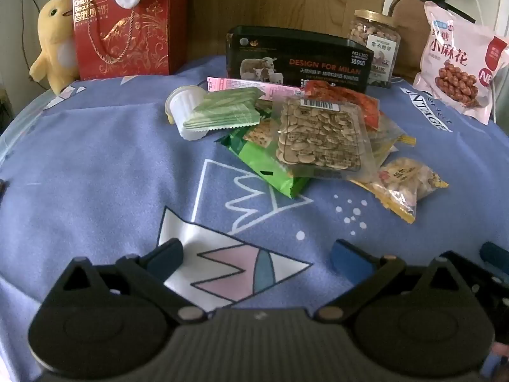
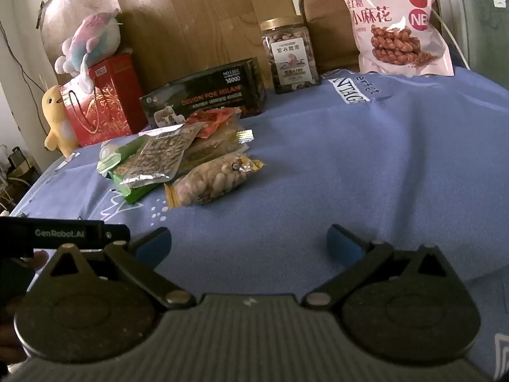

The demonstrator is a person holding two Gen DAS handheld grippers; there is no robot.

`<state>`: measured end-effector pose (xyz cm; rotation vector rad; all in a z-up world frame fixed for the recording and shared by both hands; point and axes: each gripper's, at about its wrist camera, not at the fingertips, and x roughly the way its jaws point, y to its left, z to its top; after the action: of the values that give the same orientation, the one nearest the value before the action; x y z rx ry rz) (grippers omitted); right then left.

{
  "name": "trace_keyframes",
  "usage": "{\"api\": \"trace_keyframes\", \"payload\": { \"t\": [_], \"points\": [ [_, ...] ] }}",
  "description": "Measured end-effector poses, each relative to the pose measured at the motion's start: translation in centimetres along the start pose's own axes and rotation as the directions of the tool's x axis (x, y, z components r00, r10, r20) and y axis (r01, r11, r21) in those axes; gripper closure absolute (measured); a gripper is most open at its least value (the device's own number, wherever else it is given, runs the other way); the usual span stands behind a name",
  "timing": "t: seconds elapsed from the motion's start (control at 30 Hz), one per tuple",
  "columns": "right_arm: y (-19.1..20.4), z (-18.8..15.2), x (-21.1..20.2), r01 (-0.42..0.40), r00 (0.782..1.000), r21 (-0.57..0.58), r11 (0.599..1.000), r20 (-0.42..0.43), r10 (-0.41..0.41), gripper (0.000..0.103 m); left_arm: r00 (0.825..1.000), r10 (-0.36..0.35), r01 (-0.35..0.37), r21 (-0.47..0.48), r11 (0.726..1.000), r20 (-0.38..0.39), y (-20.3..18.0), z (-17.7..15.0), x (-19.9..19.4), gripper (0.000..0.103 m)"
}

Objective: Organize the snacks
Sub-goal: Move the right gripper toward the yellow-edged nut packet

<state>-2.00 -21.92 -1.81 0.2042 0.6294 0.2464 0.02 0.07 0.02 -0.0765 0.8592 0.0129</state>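
Observation:
A heap of small snack packs lies on the blue cloth: a clear pack of seeds point(image 1: 319, 138) point(image 2: 160, 156) on top, a green pack point(image 1: 264, 162), light green wafers point(image 1: 222, 111), a white jelly cup point(image 1: 184, 103), a red pack point(image 1: 346, 100) and a yellow-edged peanut pack point(image 1: 404, 187) point(image 2: 213, 181). A black open box point(image 1: 296, 59) point(image 2: 206, 98) stands behind the heap. My left gripper point(image 1: 257, 259) is open and empty, well short of the heap. My right gripper point(image 2: 248, 245) is open and empty, to the right of the heap.
A nut jar point(image 1: 375, 47) point(image 2: 291, 54) and a big pink bag point(image 1: 461, 60) point(image 2: 397, 22) stand at the back right. A red gift bag point(image 1: 124, 31) point(image 2: 105, 102), a yellow plush point(image 1: 54, 41) and a pastel plush point(image 2: 89, 41) are at the back left.

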Motion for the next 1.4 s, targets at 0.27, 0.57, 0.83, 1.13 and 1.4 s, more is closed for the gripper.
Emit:
{"api": "trace_keyframes", "payload": {
  "t": [0.27, 0.57, 0.83, 1.13, 1.4],
  "points": [
    [0.0, -0.2, -0.1, 0.000, 1.000, -0.002, 1.000, 0.006, 0.000, 0.000, 0.998, -0.054, 0.054, 0.001, 0.999, 0.037, 1.3, -0.3, -0.4, 0.000],
    [0.1, -0.2, -0.2, 0.000, 1.000, -0.009, 1.000, 0.018, 0.001, 0.000, 0.965, -0.193, 0.197, -0.004, 0.980, 0.176, 3.5, -3.3, -2.3, 0.000],
    [0.6, 0.1, -0.9, -0.025, 0.997, -0.083, 0.996, 0.075, 0.031, 0.006, 0.951, -0.238, 0.253, -0.053, 0.966, 0.199, 5.4, -2.1, -2.6, 0.017],
    [-2.2, 6.1, 1.9, -0.153, 0.987, -0.027, 0.988, 0.045, 0.154, 0.037, 0.828, -0.550, 0.558, -0.053, 0.828, 0.110, 3.9, 2.0, -1.5, 0.049],
    [-4.6, 6.9, 6.9, -0.263, 0.953, 0.186, 0.947, -0.104, 0.285, 0.074, 0.776, -0.630, 0.623, -0.145, 0.768, -0.002, 0.2, 3.7, 2.9, 0.062]
  ]
}}
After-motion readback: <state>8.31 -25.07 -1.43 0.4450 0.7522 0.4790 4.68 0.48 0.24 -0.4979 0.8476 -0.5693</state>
